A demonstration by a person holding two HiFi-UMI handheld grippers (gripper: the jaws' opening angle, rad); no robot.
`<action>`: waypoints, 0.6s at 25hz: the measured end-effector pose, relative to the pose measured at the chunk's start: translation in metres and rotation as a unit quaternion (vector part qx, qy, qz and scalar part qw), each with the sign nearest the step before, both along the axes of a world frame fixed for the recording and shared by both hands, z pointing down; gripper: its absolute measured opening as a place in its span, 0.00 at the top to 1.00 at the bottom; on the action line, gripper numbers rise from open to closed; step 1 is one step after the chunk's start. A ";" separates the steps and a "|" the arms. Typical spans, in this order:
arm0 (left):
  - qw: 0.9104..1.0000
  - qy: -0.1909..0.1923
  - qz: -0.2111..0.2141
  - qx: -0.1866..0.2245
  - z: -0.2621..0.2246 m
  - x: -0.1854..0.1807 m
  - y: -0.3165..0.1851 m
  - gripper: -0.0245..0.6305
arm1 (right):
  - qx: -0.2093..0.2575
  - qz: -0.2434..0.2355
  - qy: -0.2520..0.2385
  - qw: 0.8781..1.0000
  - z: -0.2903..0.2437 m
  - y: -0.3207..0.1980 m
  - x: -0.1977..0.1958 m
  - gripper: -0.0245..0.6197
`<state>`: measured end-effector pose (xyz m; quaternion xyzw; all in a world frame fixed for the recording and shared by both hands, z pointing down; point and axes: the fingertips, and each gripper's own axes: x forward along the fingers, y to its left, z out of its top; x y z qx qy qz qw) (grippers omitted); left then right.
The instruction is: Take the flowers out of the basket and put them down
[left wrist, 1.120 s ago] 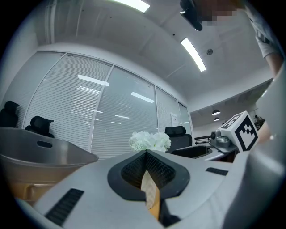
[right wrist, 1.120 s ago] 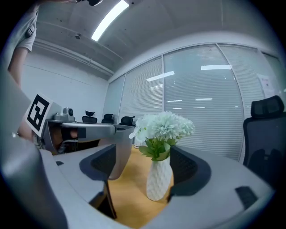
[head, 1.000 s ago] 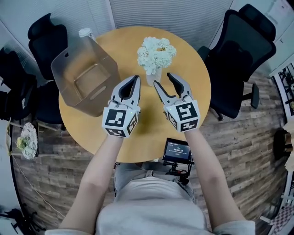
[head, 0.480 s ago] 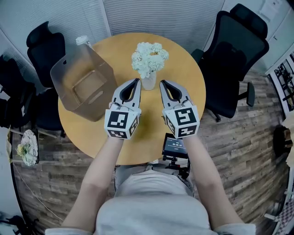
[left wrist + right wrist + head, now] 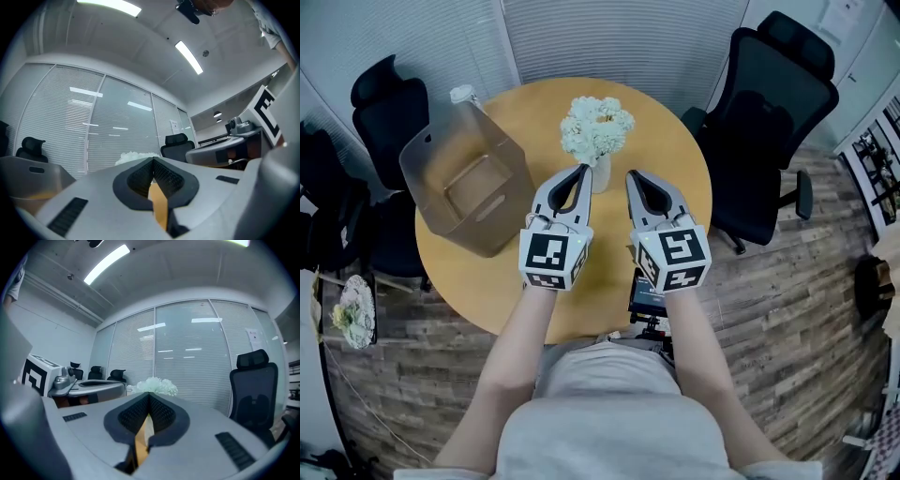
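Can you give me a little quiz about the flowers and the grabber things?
1. True or false: the flowers are inside the basket.
2. The right gripper is: A) open, B) shut and empty, C) shut on the flowers.
3. Fill in: the flowers stand on the round wooden ____.
Key: 1 false; 2 B; 3 table.
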<state>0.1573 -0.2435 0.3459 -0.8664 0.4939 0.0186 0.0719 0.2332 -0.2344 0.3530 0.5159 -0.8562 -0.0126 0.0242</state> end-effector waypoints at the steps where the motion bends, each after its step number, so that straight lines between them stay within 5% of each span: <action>1: 1.000 0.002 0.000 0.000 -0.001 0.002 0.001 0.96 | 0.005 0.001 0.001 1.000 -0.003 0.001 0.001 0.93; 15: 1.000 0.021 -0.014 -0.006 -0.014 -0.002 0.004 0.96 | 0.057 -0.006 0.009 0.998 -0.019 0.010 -0.013 0.93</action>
